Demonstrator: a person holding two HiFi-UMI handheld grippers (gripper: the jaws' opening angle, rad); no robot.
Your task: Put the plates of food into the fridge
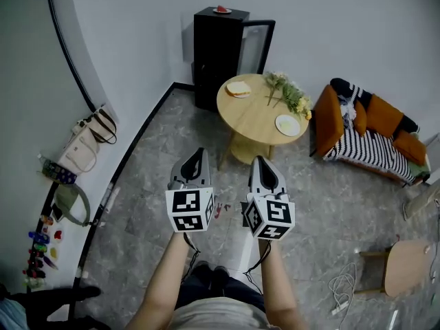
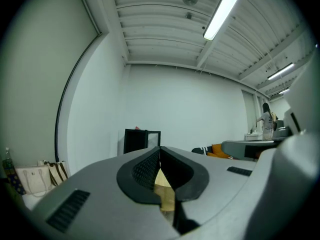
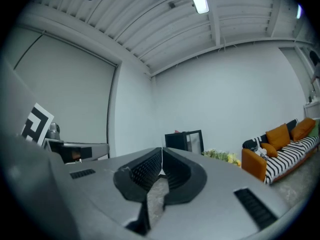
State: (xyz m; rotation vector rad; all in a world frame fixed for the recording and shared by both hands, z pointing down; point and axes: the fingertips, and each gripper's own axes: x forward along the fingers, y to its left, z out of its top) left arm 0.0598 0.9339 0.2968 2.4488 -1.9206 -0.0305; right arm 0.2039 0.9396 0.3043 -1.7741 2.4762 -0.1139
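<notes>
A round wooden table (image 1: 256, 119) stands ahead of me. On its far left lies a plate of food (image 1: 238, 88), and near its right edge a second plate (image 1: 287, 124). A third plate with red food (image 1: 222, 9) rests on top of the black fridge (image 1: 216, 53), whose glass door (image 1: 256, 45) stands open. The fridge (image 2: 141, 140) shows in the left gripper view, and the fridge (image 3: 184, 140) in the right gripper view too. My left gripper (image 1: 200, 155) and right gripper (image 1: 262, 161) are held side by side short of the table, both shut and holding nothing.
Flowers (image 1: 290, 93) lie across the table's far right. An orange and striped sofa (image 1: 368, 135) is at the right, a wooden stool (image 1: 405, 267) at the lower right. Bags (image 1: 86, 143) lean on the left wall. Cables (image 1: 344, 285) lie on the floor.
</notes>
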